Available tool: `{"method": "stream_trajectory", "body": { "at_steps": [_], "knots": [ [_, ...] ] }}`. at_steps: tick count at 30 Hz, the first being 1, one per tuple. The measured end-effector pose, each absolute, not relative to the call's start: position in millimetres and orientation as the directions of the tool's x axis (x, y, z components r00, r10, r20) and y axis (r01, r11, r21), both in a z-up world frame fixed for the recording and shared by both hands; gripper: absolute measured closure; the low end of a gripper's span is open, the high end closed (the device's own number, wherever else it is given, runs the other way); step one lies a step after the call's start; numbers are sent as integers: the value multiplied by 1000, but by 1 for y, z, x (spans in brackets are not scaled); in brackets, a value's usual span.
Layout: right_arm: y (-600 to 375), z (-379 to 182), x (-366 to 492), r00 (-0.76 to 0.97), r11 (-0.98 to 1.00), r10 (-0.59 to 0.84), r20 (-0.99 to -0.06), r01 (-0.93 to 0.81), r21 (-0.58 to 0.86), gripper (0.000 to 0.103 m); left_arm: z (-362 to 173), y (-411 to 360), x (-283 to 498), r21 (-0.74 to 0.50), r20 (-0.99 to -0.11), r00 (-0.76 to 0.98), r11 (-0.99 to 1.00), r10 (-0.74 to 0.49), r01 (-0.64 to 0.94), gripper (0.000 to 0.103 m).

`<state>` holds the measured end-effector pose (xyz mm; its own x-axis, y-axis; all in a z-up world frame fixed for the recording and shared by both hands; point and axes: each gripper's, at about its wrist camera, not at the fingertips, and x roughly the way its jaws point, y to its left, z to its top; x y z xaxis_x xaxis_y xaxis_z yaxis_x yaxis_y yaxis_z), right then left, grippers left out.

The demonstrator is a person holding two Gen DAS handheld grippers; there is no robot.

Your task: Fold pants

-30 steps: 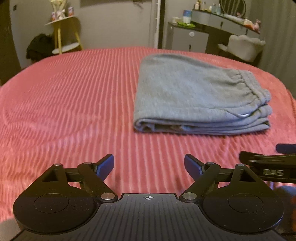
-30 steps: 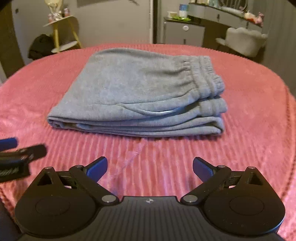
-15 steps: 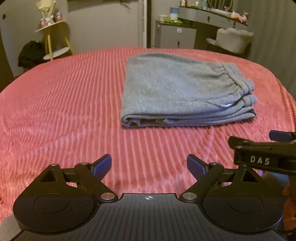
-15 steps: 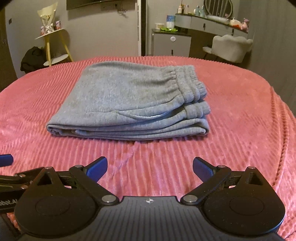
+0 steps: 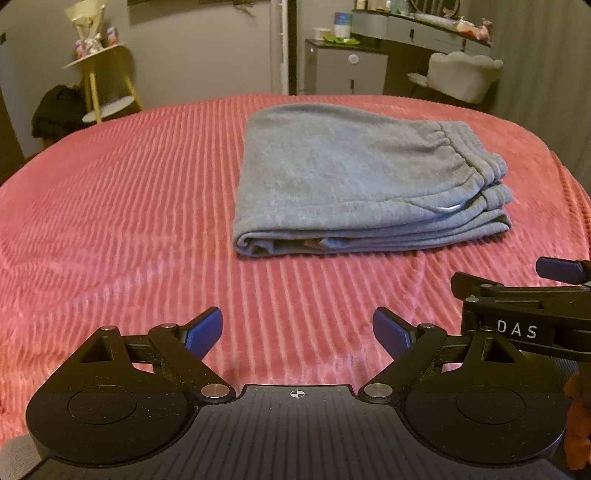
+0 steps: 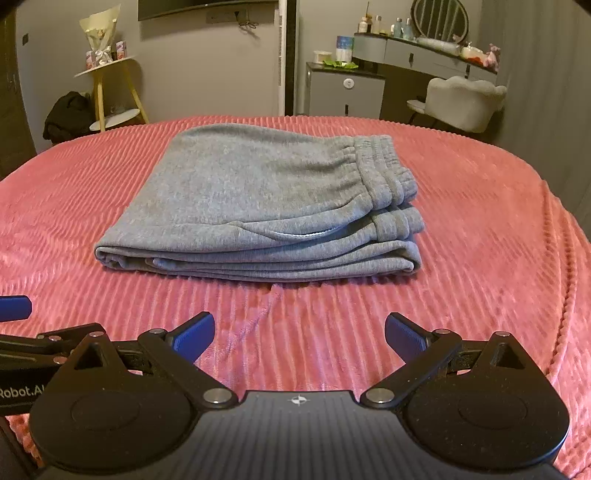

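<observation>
Folded pants (image 6: 266, 199) on pink blanket (image 6: 461, 258), seemingly unobstructed.

A home bedroom: pink ribbed bedspread (image 6: 480, 229), vanity dresser (image 6: 424, 51) with mirror (image 6: 439, 16), cushioned chair (image 6: 465, 99).

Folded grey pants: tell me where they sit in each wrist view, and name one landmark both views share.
Left wrist: folded grey pants lie right of centre on the pink blanket.
Right wrist: pants lie centred, slightly left.
Shared landmark: the yellow-legged side table at upper left.

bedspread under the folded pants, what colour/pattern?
Pink-red bedspread with fine raised ribs; clearest in the right wrist view.
</observation>
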<state>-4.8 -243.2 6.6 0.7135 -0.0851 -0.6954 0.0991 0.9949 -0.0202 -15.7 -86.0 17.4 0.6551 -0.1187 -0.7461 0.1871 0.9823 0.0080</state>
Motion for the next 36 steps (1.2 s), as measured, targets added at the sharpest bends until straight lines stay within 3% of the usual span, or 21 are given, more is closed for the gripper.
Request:
{"method": "stream_trajectory", "body": {
  "at_steps": [36],
  "knots": [
    [-249,7,-6,717,992,-91,-691,127,2,4,23,-97,-17,21,-736,664,976,-132,218,10]
  ]
}}
